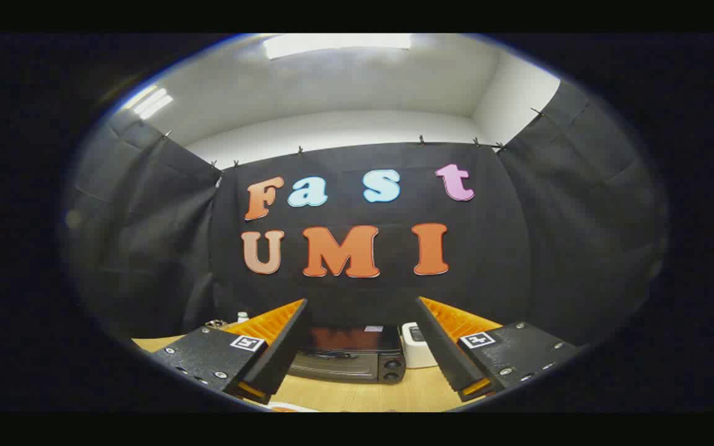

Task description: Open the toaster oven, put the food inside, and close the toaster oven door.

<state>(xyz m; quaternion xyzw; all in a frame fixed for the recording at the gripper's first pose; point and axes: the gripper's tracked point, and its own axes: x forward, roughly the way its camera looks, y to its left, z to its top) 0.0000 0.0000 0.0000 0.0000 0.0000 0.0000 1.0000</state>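
Note:
A dark toaster oven [349,358] stands on the wooden table [394,393] beyond my fingers, seen through the gap between them. Its door looks closed, with a handle along the front and two knobs on its right side. My gripper [357,322] is held high and well back from it, open wide, with nothing between the fingers. A sliver of something white with an orange rim [287,407] shows on the table below the left finger; I cannot tell what it is.
A white boxy appliance [418,345] sits right beside the oven on its right. A small bottle and a metal item [228,321] stand at the back left of the table. Black cloth walls close the booth on three sides.

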